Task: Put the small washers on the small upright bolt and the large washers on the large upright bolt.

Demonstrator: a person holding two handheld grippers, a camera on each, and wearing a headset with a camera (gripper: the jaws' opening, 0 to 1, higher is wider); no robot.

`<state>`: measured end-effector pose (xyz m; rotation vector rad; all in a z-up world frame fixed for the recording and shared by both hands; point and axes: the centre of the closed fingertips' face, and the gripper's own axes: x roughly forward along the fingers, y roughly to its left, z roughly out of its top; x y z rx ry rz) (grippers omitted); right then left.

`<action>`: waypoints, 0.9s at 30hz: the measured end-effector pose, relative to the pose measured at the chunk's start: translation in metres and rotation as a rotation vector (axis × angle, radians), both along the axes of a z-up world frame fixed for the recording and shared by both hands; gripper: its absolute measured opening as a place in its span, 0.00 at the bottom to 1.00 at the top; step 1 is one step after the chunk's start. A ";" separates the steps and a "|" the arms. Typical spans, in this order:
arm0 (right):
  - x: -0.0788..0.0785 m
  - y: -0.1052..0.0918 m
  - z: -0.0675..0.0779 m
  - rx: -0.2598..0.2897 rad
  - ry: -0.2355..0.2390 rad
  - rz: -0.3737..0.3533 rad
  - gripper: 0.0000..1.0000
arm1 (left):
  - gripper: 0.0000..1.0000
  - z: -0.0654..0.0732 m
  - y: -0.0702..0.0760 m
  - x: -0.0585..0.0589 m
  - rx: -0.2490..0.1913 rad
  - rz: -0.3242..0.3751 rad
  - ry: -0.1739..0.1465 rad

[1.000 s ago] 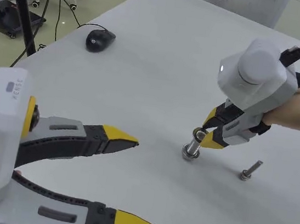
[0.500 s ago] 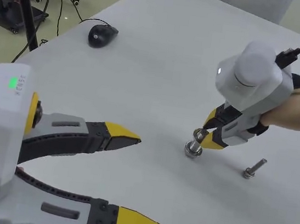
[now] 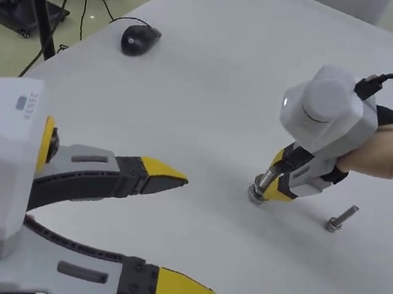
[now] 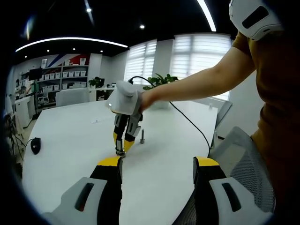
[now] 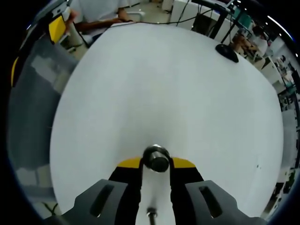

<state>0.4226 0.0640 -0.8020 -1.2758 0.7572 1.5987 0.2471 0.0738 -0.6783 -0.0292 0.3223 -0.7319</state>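
large bolt (image 3: 260,188) left of small bolt (image 3: 340,217), mouse (image 3: 140,39) well behind

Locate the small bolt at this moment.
In the head view, the small bolt stands on the table at right, just right of the large bolt between the right gripper's jaws.

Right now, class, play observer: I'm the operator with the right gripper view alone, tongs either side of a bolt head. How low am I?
Observer: In the head view the right gripper has its tips down by the foot of the large bolt.
Operator: And my other tool?
Observer: The left gripper hangs with its tongs open, well apart from both bolts.
Operator: Is the small bolt standing?
Observer: Yes, the small bolt stands upright on the table, clear of your tongs.
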 end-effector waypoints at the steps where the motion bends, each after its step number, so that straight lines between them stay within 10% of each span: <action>1: 0.000 0.000 -0.001 0.000 -0.001 0.001 0.22 | 0.60 0.000 0.000 0.000 -0.003 0.000 0.000; 27: 0.003 -0.002 -0.018 -0.003 -0.008 0.023 0.24 | 0.61 -0.003 0.003 0.000 -0.003 0.006 0.004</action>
